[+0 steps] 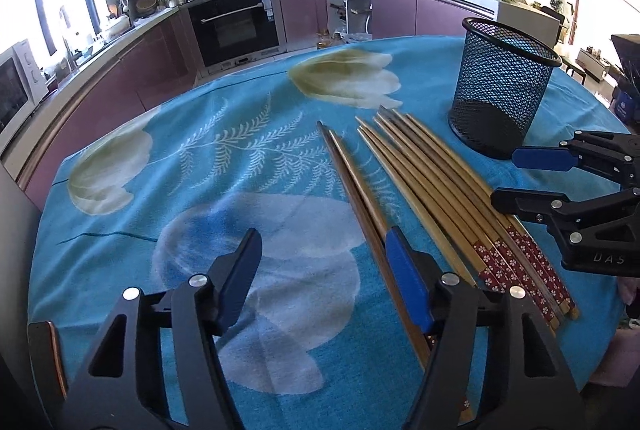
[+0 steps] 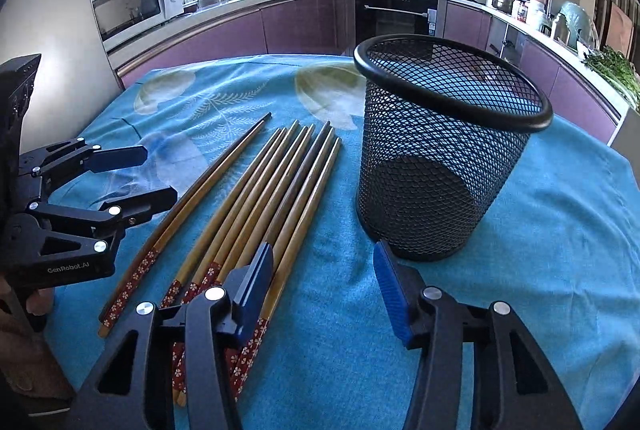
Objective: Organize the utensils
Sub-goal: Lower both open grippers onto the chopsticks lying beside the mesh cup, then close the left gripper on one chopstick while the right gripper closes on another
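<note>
Several wooden chopsticks (image 1: 432,182) with red flowered ends lie side by side on the blue flowered tablecloth (image 1: 240,134). A separate pair (image 1: 356,182) lies just left of them. A black mesh cup (image 1: 504,86) stands upright and empty behind them on the right. My left gripper (image 1: 322,242) is open low over the cloth, its right finger over the separate pair, with only cloth between its pads. My right gripper (image 2: 323,254) is open in front of the mesh cup (image 2: 444,150), its left finger over the red ends of the bundle (image 2: 272,190). Each gripper shows in the other's view, the right gripper (image 1: 520,178) and the left gripper (image 2: 154,176).
The table's rounded far edge (image 2: 240,60) faces purple kitchen cabinets, an oven (image 1: 236,26) and a microwave (image 2: 132,4). A hand (image 2: 36,304) holds the left gripper's handle at the lower left. Bare cloth lies left of the chopsticks and right of the cup.
</note>
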Tool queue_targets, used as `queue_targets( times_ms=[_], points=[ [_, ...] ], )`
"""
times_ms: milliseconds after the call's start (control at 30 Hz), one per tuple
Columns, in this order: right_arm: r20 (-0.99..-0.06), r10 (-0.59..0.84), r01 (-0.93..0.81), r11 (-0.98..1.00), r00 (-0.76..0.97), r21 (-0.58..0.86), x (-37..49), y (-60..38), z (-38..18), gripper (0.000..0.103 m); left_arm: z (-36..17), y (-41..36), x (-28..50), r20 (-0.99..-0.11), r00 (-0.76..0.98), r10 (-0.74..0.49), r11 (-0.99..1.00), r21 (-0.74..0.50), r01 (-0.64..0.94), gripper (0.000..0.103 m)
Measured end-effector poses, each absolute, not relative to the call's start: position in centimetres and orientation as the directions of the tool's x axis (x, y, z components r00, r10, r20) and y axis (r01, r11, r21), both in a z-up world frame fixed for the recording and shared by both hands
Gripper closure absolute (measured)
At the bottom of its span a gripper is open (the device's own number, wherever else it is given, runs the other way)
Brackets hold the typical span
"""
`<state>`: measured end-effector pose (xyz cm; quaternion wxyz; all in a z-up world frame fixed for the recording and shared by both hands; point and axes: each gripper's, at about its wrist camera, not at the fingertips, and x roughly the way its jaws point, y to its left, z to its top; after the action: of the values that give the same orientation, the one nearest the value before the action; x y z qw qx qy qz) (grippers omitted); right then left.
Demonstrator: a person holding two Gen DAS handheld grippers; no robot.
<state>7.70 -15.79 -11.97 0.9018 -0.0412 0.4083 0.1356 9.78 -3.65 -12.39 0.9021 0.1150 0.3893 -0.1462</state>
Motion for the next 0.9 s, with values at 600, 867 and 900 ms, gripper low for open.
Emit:
queue_targets(
  times_ms=[600,867,900],
  points=[
    [-0.782,0.201,-0.275,0.961,0.589,0.039,10.0,-15.3,-12.3,0.083,-13.4,-5.0,13.4,-0.787,0.564,-0.25,0.913,0.002,0.408,0.074],
    [-0.768,0.265,-0.263,0.956,0.584,0.13,10.0,-16.0,-12.2,0.097,-13.5,-5.2,13.9,-0.785,0.55,-0.285,0.922,-0.067,0.382,0.094],
    [-0.762,0.272,-0.264,0.955,0.588,0.137,9.8,-16.1,-12.0,0.097,-13.4,-5.0,13.9,-0.784,0.549,-0.289,0.923,-0.076,0.377,0.095]
  ],
)
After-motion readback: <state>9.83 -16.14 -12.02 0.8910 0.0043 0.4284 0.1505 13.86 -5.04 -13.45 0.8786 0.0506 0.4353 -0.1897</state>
